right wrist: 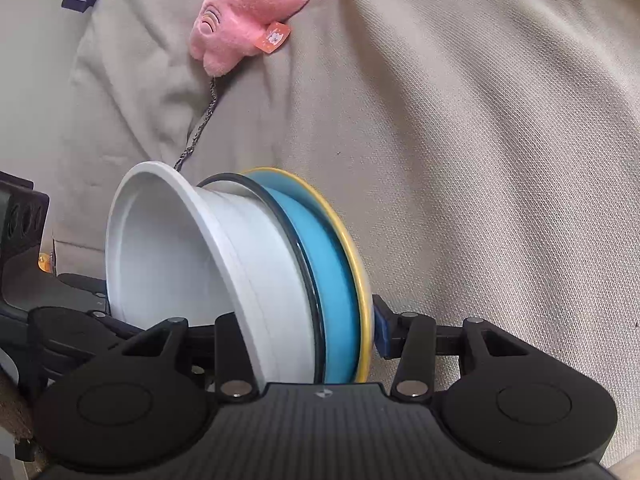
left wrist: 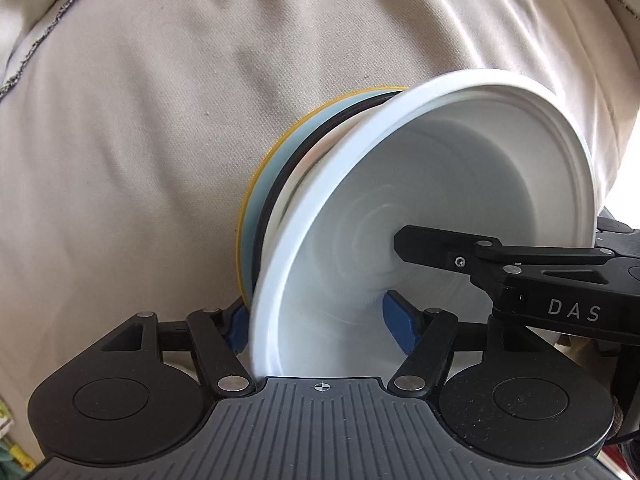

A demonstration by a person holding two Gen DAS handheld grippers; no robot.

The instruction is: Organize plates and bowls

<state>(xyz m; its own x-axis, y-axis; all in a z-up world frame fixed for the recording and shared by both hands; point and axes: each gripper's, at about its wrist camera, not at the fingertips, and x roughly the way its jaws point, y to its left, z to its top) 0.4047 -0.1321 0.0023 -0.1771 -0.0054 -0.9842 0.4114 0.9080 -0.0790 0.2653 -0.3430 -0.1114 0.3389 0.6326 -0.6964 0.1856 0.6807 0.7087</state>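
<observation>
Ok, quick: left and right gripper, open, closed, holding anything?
Left gripper: open, pads either side of the white bowl rim, not gripping.
Right gripper: closed on the stack of bowls and plates.

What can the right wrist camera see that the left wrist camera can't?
Only the right wrist view shows the pink plush toy lying on the fabric. Only the left wrist view shows the other hand-held gripper's black finger inside the white plastic bowl. Both show that bowl nested with blue and yellow-rimmed dishes over beige fabric.
</observation>
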